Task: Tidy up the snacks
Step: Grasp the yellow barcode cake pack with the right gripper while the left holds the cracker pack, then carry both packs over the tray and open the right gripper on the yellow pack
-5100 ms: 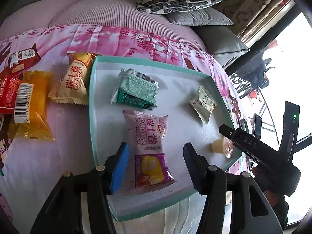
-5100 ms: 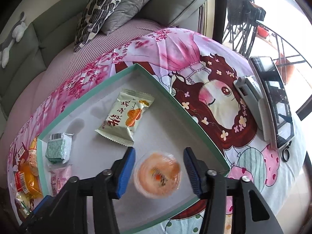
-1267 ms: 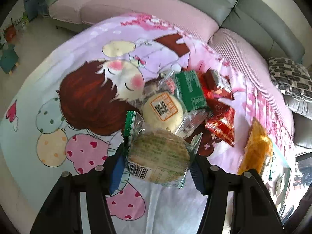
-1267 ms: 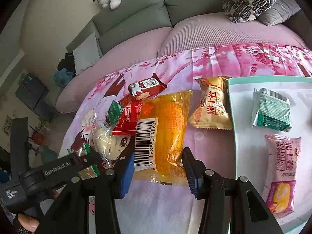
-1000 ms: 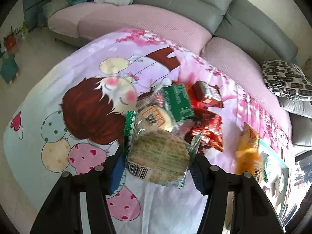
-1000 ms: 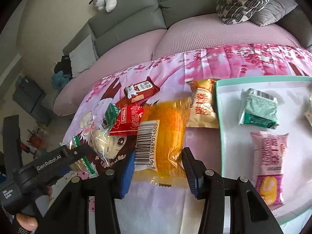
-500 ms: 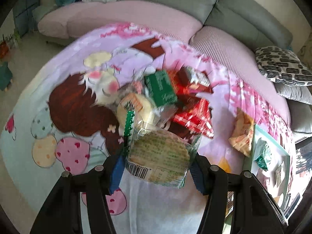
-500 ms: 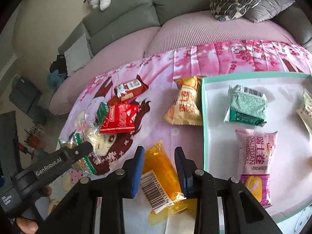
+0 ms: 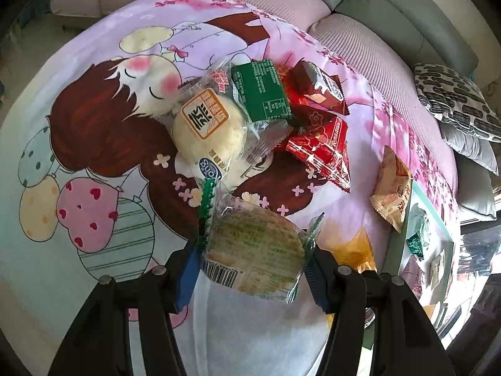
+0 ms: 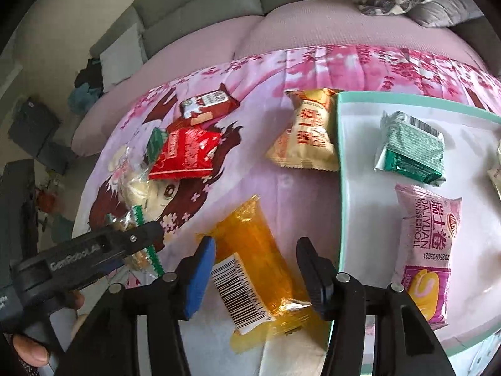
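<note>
Left wrist view: left gripper (image 9: 252, 268) clamps a round cake packet (image 9: 255, 247); right gripper (image 10: 255, 274) (jaws opening) straddles the orange packet (image 10: 253, 269).

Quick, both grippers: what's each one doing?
Left gripper: shut on the round cake packet.
Right gripper: jaws opening, astride the orange packet, not gripping.

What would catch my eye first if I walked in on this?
Probably the round cake in a clear wrapper, clamped in the left hand-held gripper above the cartoon-print cloth. Next, the orange packet lying on the cloth between the opening jaws of the right hand-held gripper. Right of it, a teal-rimmed tray holds a pink Swiss roll packet.
</note>
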A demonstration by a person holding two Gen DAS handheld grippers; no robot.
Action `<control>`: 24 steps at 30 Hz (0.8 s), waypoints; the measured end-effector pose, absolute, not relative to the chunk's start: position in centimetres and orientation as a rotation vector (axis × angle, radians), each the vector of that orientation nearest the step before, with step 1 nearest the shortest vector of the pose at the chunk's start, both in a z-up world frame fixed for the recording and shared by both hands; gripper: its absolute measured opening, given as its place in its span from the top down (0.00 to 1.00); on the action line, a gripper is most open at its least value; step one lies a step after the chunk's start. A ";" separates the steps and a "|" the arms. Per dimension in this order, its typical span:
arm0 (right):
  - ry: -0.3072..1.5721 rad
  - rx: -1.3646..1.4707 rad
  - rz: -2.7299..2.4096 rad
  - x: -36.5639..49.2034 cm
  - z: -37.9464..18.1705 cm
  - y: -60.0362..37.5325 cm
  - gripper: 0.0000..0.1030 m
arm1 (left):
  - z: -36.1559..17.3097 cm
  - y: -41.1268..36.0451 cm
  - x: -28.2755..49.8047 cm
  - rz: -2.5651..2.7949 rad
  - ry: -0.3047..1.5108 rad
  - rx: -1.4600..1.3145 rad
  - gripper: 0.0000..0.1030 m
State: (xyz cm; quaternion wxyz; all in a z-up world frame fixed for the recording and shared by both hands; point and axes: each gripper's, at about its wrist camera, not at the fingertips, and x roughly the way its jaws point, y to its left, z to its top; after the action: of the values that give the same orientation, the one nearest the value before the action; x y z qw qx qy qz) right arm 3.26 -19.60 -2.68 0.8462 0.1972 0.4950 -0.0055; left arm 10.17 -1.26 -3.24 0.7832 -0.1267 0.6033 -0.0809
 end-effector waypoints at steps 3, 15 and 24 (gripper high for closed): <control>1.074 0.372 0.003 3.5 -3.1 -18.7 0.43 | -3.4 -1.3 10.1 -0.176 1.310 -0.277 0.40; 1.116 0.290 0.027 4.0 -3.9 -17.1 0.41 | -3.8 -1.4 10.3 -0.179 1.335 -0.287 0.40; 1.170 0.229 0.021 4.1 -5.0 -16.2 0.41 | -3.9 -1.4 10.3 -0.176 1.339 -0.295 0.40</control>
State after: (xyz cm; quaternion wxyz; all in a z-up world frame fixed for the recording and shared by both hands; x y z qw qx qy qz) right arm 4.12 -16.23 -5.05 0.8274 0.1080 0.5511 0.0099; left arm 10.27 -1.42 -3.88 0.7704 -0.1358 0.6176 -0.0810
